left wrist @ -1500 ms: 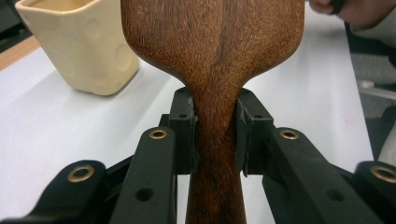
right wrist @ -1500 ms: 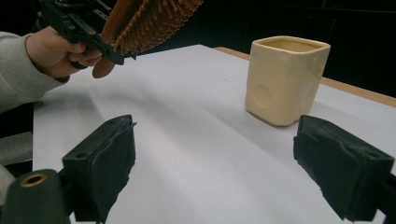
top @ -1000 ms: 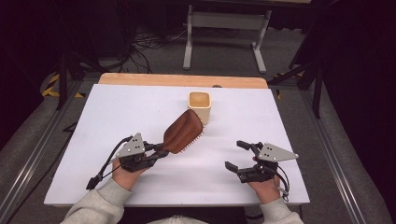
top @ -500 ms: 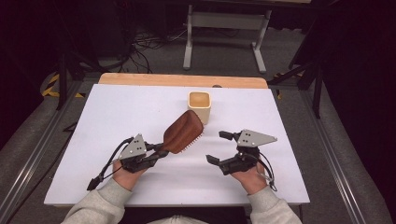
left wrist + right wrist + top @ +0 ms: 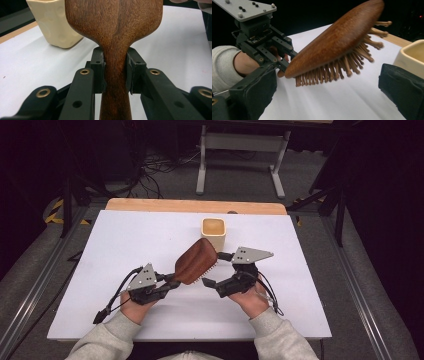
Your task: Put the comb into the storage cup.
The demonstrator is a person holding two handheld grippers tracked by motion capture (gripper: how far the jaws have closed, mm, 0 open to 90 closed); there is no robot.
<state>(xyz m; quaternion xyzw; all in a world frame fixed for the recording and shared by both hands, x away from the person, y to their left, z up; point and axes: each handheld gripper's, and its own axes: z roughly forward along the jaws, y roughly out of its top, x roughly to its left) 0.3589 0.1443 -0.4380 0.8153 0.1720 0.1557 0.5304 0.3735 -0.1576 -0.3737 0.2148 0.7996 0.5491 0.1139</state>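
- Nearest to us, at about 7 o'clock on the table [image 5: 100, 250], the left gripper [image 5: 167, 284] has its jaws clamped on the narrow neck of the wooden hairbrush [image 5: 196, 261]; in the left gripper view both pads press the handle just below where it flares into the head, so the hold looks firm.
- We read that neck grip as chosen on purpose: it leaves the whole head free and lets the wrist set the tilt.
- The brush is off the table, head raised and pointing toward 1 o'clock, smooth back up, bristles [image 5: 332, 70] facing down and toward the right gripper.
- At about 5 o'clock the right gripper [image 5: 214, 269] sits just beside the brush head, jaws spread wide and empty; in the right gripper view the head hangs between and beyond them, not touching either jaw.
- We judge the open stance as readiness to take the head, likely a handover or a two-gripper hold.
- Risk: closing on the bristles rather than the solid back could slip or bend them.
- Farther off, at 12 o'clock, a cream square cup [image 5: 214, 233] stands upright and empty, just past the brush tip, apart from it; probably where the brush is to go, though we cannot tell.
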